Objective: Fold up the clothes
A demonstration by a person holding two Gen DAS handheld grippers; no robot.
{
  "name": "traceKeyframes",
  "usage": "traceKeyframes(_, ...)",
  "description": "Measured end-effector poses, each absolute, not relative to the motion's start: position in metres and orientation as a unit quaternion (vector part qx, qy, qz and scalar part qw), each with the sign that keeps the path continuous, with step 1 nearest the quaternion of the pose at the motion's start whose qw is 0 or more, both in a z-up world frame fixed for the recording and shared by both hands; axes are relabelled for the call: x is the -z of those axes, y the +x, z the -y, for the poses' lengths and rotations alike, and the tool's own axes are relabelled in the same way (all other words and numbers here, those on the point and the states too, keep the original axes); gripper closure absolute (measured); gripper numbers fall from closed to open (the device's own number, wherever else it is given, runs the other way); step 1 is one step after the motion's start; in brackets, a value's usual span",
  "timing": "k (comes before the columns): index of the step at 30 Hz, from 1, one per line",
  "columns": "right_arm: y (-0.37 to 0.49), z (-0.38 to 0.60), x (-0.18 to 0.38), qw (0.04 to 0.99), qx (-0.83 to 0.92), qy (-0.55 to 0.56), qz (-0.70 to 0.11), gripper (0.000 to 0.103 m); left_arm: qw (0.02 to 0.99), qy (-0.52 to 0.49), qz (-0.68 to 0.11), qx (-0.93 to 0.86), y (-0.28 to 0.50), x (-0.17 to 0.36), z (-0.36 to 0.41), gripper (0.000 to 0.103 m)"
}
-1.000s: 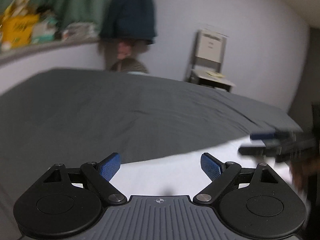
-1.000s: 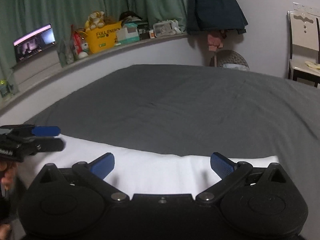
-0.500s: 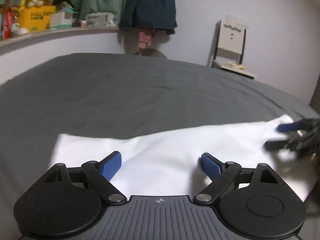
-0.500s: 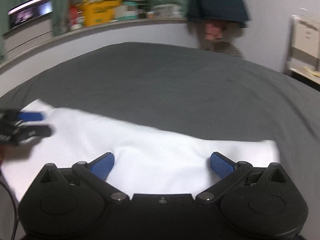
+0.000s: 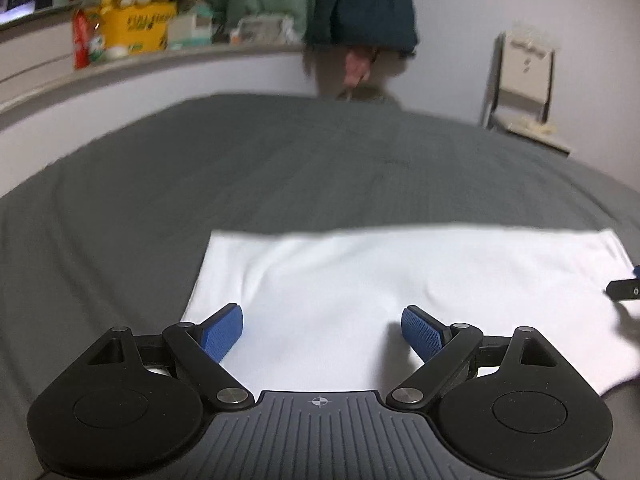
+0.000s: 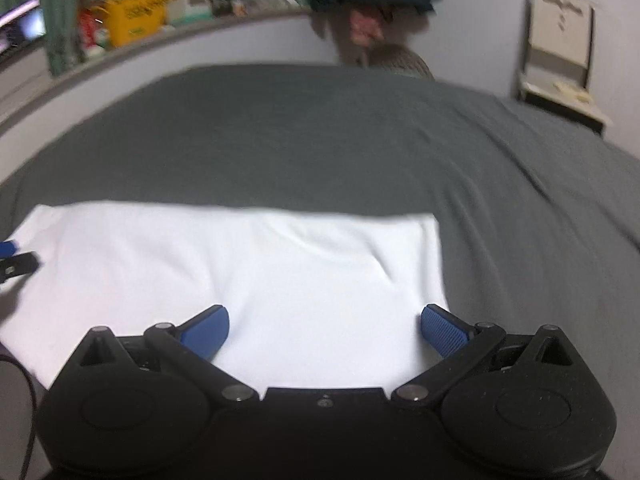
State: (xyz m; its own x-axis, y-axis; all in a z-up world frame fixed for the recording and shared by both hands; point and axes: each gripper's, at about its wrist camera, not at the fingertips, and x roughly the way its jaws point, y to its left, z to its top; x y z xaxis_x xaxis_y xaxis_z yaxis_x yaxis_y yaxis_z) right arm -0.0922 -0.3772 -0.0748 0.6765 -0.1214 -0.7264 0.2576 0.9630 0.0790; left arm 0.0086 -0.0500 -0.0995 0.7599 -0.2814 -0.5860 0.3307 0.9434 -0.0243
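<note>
A white garment (image 5: 400, 280) lies flat as a wide rectangle on the dark grey bed (image 5: 280, 168). My left gripper (image 5: 322, 330) hovers open over its left part, blue pads wide apart with nothing between them. In the right wrist view the same white garment (image 6: 248, 272) spreads below my right gripper (image 6: 324, 326), which is open above the cloth's right part near its right edge. The right gripper's tip (image 5: 624, 290) shows at the far right of the left wrist view; the left gripper's tip (image 6: 16, 262) shows at the far left of the right wrist view.
Beyond the bed a curved ledge (image 5: 160, 64) carries a yellow box (image 5: 134, 28) and clutter under green curtains. A dark jacket (image 5: 360, 4) hangs on the wall. A pale chair (image 5: 524, 92) stands at the back right. Grey sheet extends far ahead of the cloth.
Both grippers tilted down and moved forward over the garment, so much more white cloth now fills each view. Both stay open.
</note>
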Motion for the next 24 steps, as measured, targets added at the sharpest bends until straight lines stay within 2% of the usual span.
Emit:
traceKeyframes(6,-0.084,0.377,0.068,0.914,0.105,0.084,-0.382,0.0,0.942,0.041,-0.303,0.137,-0.022,0.09,0.05,0.013)
traceKeyframes(10,-0.087,0.393,0.056,0.925,0.124,0.113,-0.342,0.0,0.956,0.021,-0.251,0.153,-0.026,0.07,0.059,0.013)
traceKeyframes(17,-0.087,0.412,0.06,0.919,0.141,0.152,-0.336,0.0,0.946,0.001,-0.281,0.162,0.018,0.071,0.118,0.013)
traceKeyframes(21,-0.08,0.413,0.06,0.921,0.135,0.147,-0.335,0.0,0.937,0.051,-0.317,0.137,0.035,0.095,0.153,0.013)
traceKeyframes(22,-0.079,0.413,0.06,0.921,0.134,0.146,-0.335,0.0,0.935,0.06,-0.322,0.132,0.036,0.101,0.159,0.011)
traceKeyframes(23,-0.079,0.412,0.06,0.922,0.133,0.147,-0.334,0.0,0.937,0.067,-0.32,0.127,0.036,0.106,0.162,0.002)
traceKeyframes(24,-0.079,0.412,0.06,0.922,0.133,0.148,-0.332,0.0,0.939,0.07,-0.316,0.119,0.035,0.109,0.165,0.0)
